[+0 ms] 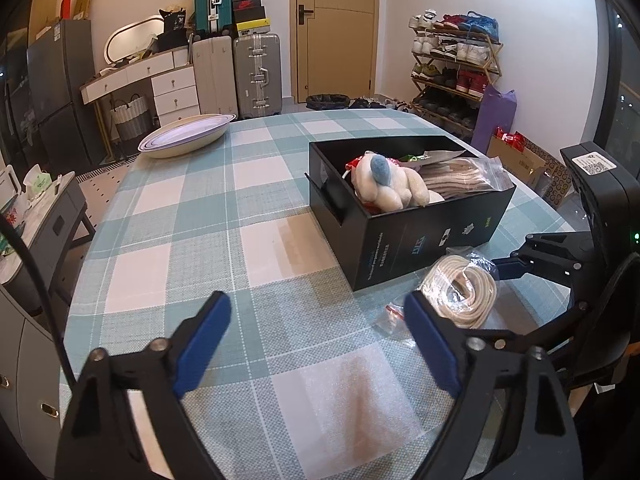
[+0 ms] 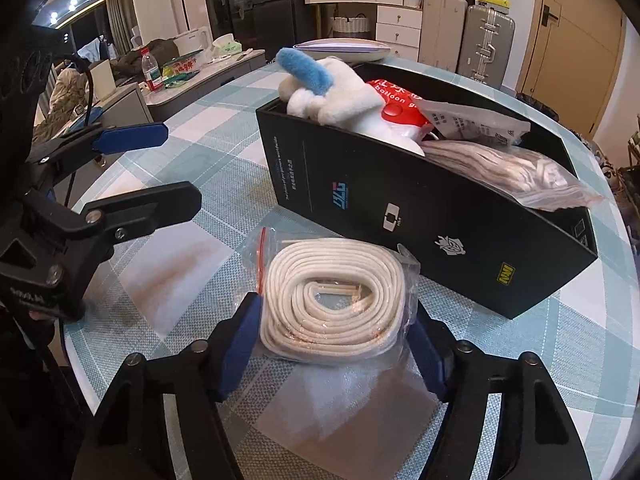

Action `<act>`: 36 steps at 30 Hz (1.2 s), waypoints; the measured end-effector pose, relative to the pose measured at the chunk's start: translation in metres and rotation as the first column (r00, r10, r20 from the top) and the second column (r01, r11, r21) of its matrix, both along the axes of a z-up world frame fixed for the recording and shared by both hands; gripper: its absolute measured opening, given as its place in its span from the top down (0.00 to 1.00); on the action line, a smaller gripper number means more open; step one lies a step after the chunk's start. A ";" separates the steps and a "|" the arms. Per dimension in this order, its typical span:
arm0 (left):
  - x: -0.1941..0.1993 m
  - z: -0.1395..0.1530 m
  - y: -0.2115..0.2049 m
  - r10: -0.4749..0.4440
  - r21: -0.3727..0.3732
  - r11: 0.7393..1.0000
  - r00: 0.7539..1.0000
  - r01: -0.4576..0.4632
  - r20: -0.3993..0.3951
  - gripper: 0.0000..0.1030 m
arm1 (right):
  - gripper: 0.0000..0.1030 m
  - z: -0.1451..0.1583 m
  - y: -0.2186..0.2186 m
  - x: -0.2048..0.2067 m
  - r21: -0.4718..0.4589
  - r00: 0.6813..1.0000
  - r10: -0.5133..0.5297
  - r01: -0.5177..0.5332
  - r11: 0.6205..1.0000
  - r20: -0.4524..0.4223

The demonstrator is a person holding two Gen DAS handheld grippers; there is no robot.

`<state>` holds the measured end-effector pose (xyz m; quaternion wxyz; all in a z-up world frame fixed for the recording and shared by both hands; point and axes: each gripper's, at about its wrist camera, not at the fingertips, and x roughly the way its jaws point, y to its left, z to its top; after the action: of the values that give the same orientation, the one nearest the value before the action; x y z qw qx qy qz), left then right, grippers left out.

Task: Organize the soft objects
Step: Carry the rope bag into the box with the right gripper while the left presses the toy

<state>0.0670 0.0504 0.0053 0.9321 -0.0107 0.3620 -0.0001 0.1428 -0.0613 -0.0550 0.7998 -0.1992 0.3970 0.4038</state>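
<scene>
Table point(image 1: 168, 216) with checked cloth. Black box point(image 2: 400, 216) on it, already stuffed: plush toy point(image 1: 390, 184), red packet point(image 2: 396, 102), bagged cloth point(image 2: 516, 168) poking over the rim. Bagged rope coil point(image 2: 334, 300) lies on the cloth just beside the box's near wall. Right gripper point(image 2: 330, 344) spread wide, fingers straddling the bag's near end; contact looks likely but hard to confirm. Left gripper point(image 1: 316, 344) also wide, holding nothing, hovering over bare cloth beside the coil.

Risks: slick bag slips out on closing, or pads pinch film only and the coil sags. Box is crowded, so dropping it in may leave it perched on the bagged cloth.
</scene>
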 end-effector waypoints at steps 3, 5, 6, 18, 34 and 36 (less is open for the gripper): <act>0.002 -0.002 0.000 -0.012 -0.016 1.000 1.000 0.012 -0.011 0.47 | 0.43 0.001 -0.005 -0.001 0.010 1.000 0.013 -0.013 1.000 -0.002; 0.002 -0.003 0.000 -0.022 -0.028 0.999 1.000 0.022 -0.016 0.58 | 0.45 0.002 -0.010 -0.002 0.016 1.000 0.020 -0.020 1.000 -0.004; 0.001 -0.002 -0.001 -0.027 -0.032 0.999 1.000 0.026 -0.013 0.63 | 0.46 0.003 -0.012 -0.002 0.020 1.000 0.019 -0.019 1.000 -0.005; 0.000 0.006 -0.016 -0.078 -0.035 0.996 0.997 0.079 0.019 0.77 | 0.47 0.019 -0.051 -0.005 0.103 1.000 -0.012 0.012 0.995 -0.002; 0.013 0.038 -0.032 -0.098 -0.047 0.994 0.990 0.103 0.099 0.78 | 0.47 0.091 -0.092 -0.006 0.271 0.984 -0.104 0.062 0.961 0.144; 0.018 0.042 -0.032 -0.091 -0.051 0.994 0.990 0.097 0.108 0.78 | 0.47 0.097 -0.093 -0.003 0.282 0.981 -0.117 0.069 0.957 0.157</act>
<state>0.0847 0.0181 0.0472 0.9483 -0.0198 0.3121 -0.0547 0.1395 -0.1540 0.0424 0.8690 -0.1014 0.2756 0.3983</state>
